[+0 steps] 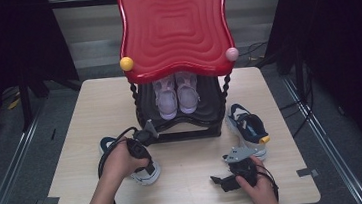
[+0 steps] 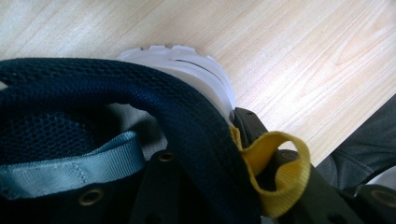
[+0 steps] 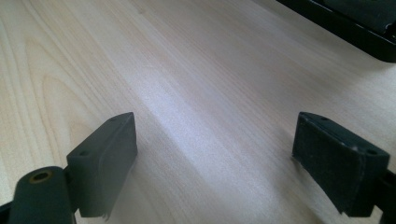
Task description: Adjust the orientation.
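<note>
A pale wooden tabletop (image 1: 94, 110) carries a black shoe rack (image 1: 181, 124) at twelve o'clock, its base on the wood. At about eight o'clock lies a navy sneaker (image 1: 143, 173) with a white sole; its mate (image 1: 247, 128), with a yellow heel loop, lies at three o'clock, just beside the rack.
</note>
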`<control>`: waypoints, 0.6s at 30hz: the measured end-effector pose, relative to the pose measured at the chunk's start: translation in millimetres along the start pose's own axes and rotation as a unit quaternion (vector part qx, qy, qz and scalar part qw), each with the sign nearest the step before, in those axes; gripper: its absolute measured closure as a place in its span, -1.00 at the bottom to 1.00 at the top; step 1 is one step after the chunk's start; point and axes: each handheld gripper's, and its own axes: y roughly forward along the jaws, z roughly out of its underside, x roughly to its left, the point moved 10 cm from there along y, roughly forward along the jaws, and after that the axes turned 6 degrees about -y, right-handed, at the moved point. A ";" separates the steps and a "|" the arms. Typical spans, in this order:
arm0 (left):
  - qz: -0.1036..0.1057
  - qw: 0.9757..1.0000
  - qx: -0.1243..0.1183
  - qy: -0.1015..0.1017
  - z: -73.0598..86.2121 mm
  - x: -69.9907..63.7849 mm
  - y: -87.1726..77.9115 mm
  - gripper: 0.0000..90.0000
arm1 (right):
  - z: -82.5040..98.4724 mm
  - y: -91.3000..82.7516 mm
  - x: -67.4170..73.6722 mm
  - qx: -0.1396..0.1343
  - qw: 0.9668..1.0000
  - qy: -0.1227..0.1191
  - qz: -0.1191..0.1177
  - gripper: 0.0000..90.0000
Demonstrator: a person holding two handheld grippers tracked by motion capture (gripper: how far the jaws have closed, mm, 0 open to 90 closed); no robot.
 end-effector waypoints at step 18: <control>-0.001 1.000 -0.003 0.016 5.6 2.5 -11.9 0.67 | 0.0 0.0 0.0 0.000 1.000 0.000 0.000 -0.70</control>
